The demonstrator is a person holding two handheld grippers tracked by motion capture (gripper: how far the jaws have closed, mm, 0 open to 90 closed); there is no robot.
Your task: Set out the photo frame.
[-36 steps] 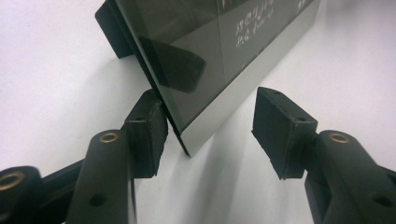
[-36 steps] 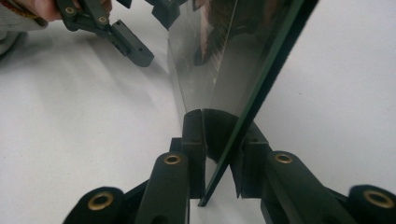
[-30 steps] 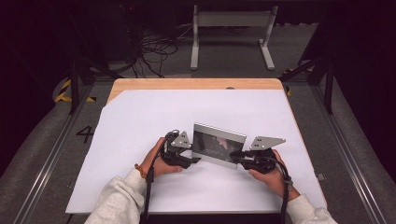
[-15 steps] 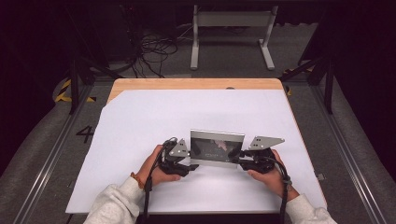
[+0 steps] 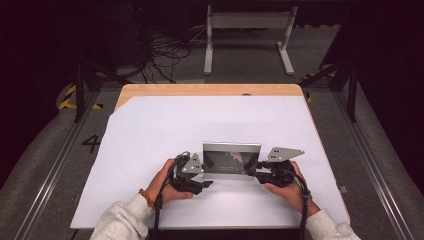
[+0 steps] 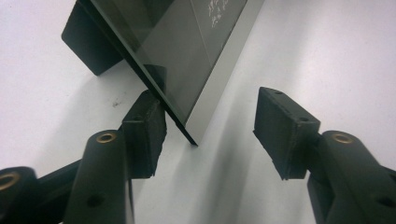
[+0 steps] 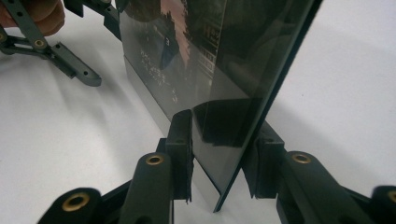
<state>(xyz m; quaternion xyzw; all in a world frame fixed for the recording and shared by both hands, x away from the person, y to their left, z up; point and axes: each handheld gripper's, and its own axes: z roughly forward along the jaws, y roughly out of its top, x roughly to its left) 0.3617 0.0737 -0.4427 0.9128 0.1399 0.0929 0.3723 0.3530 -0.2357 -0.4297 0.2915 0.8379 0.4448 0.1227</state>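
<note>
The table (image 5: 150,130) carries an upright glass-fronted picture frame (image 5: 231,159) near its front edge — rigid, slick, breakable. Right claw (image 7: 219,154) straddles one end, jaws having just been opening; left claw (image 6: 210,128) stands apart. Grip the frame's ends.

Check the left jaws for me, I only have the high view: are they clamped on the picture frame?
Observer: No. The left gripper jaws stand apart and have just been opening. The picture frame has its corner between them, with one pad well clear of it.
Operator: Right side?
Observer: The right gripper jaws have also just been opening, with the frame's edge between them. Whether the pads press on it I cannot tell.
Operator: Any stand behind it?
Observer: Yes, a black back stand rests on the white sheet.
</note>
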